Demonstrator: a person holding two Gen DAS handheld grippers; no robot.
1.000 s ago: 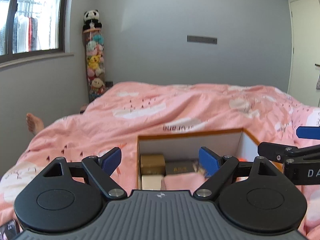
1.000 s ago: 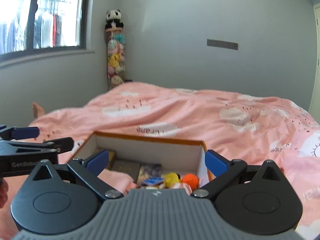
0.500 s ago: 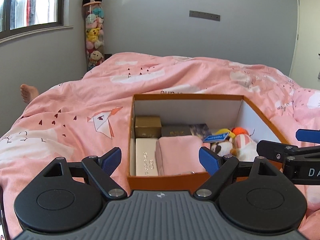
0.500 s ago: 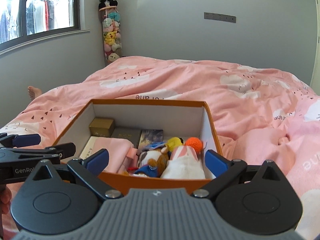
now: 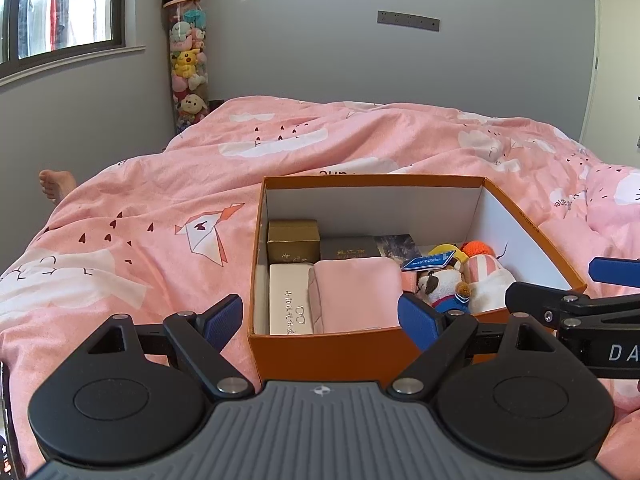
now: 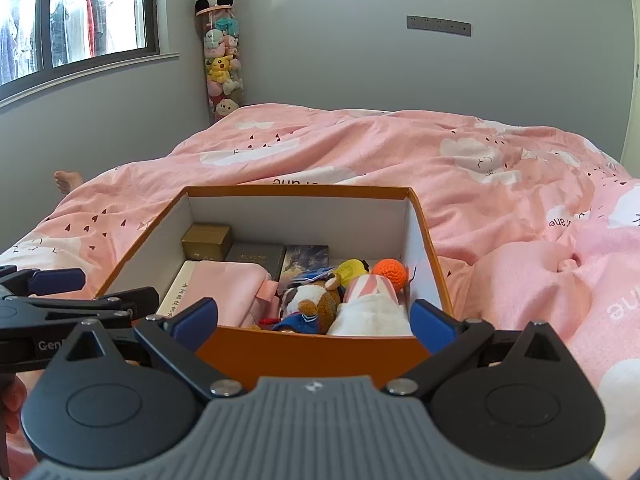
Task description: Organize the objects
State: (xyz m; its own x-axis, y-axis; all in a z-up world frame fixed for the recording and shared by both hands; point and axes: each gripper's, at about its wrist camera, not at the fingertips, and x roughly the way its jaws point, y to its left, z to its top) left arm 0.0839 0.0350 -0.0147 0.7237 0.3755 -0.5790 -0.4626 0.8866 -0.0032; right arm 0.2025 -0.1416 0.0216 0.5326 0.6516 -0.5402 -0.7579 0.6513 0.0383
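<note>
An open orange box [image 5: 328, 350] [image 6: 316, 350] sits on the pink bed. Inside are a gold box [image 5: 293, 240] [image 6: 207, 242], a dark box [image 5: 349, 248] [image 6: 256, 256], a white case [image 5: 289, 300], a folded pink cloth [image 5: 356, 292] [image 6: 228, 290], a plush dog [image 5: 440, 286] [image 6: 310, 304], an orange knit ball [image 6: 389, 270] and a white-and-pink striped toy [image 6: 370, 308]. My left gripper [image 5: 320, 322] is open and empty just before the box's near wall. My right gripper [image 6: 314, 322] is open and empty before the same wall, to the right.
The pink quilt [image 5: 360, 140] covers the whole bed. A bare foot [image 5: 56, 184] sticks out at the left edge. A clear tube of plush toys [image 5: 186, 64] topped by a panda stands in the far corner. A window [image 5: 60, 8] is at left, a door [image 5: 616, 52] at right.
Both grippers have risen and drawn back from the box, so more of its inside and its near wall show. Both stay open and empty.
</note>
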